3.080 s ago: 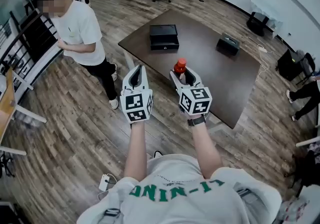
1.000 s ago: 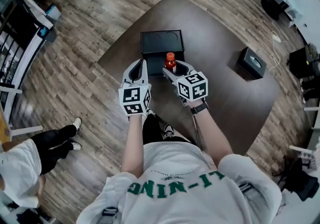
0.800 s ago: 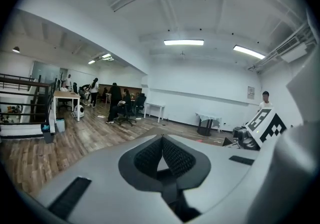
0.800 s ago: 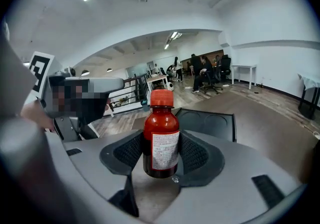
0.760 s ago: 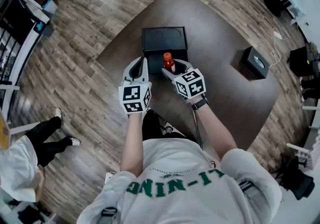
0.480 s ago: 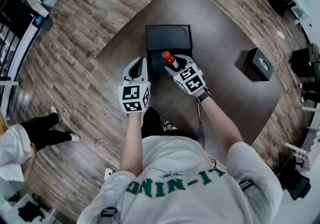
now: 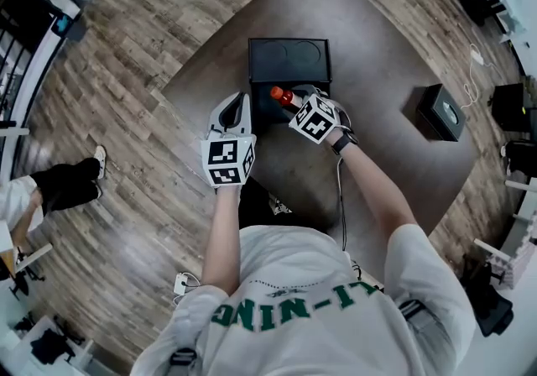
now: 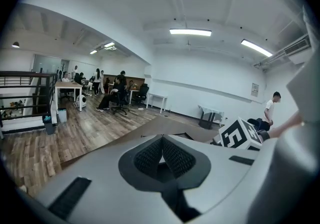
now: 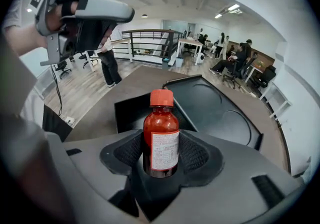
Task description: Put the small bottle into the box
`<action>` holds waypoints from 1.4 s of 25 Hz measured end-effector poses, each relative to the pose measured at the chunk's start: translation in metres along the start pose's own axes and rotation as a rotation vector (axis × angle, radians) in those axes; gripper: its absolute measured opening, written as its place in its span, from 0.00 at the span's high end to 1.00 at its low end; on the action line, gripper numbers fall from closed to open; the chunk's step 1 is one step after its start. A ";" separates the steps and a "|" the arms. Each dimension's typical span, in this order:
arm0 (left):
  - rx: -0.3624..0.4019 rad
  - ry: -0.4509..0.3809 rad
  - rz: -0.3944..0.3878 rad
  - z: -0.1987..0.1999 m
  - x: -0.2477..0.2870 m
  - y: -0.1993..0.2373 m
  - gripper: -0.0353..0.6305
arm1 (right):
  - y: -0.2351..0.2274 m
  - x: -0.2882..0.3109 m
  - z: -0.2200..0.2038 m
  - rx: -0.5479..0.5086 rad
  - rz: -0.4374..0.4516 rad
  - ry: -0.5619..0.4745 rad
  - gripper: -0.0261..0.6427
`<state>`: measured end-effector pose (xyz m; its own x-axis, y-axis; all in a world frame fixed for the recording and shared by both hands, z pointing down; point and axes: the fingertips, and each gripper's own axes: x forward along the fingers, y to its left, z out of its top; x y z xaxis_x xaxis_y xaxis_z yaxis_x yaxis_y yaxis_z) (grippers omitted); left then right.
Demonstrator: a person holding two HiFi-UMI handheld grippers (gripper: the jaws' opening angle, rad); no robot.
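The small bottle [image 9: 161,135] is dark red with a red cap and a white label, and my right gripper [image 9: 161,157] is shut on its lower body. In the head view the bottle [image 7: 279,96] leans left over the near edge of the black box [image 7: 289,60], held by the right gripper [image 7: 296,106]. The box [image 9: 215,110] shows a dark open compartment in front and a panel with two round hollows behind. My left gripper [image 7: 235,107] hovers shut and empty just left of the box, its pads [image 8: 150,155] pressed together.
The box sits on a dark brown table [image 7: 377,47]. A second small black box [image 7: 442,112] lies on the table's right side. A person's legs [image 7: 63,184] stand on the wood floor at far left. The left gripper [image 9: 82,18] shows up high in the right gripper view.
My right gripper has carried the bottle forward to the box's near edge and tipped it leftward. The left gripper has stayed about where it was.
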<state>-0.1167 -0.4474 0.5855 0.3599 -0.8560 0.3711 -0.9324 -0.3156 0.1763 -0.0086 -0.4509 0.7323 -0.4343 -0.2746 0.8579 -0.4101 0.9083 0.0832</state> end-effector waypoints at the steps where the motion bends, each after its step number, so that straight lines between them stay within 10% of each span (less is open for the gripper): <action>1: -0.001 0.000 -0.002 0.000 0.002 0.001 0.93 | 0.001 0.006 -0.003 -0.011 0.018 0.016 0.62; 16: -0.023 -0.009 0.044 -0.009 0.011 0.017 0.93 | -0.003 0.044 -0.021 -0.210 0.045 0.204 0.62; 35: -0.033 -0.046 0.081 0.004 -0.033 0.018 0.93 | 0.003 -0.005 0.003 0.164 -0.014 -0.045 0.58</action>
<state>-0.1453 -0.4262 0.5732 0.2807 -0.8965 0.3428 -0.9564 -0.2314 0.1780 -0.0096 -0.4481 0.7268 -0.4619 -0.3043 0.8331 -0.5404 0.8414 0.0076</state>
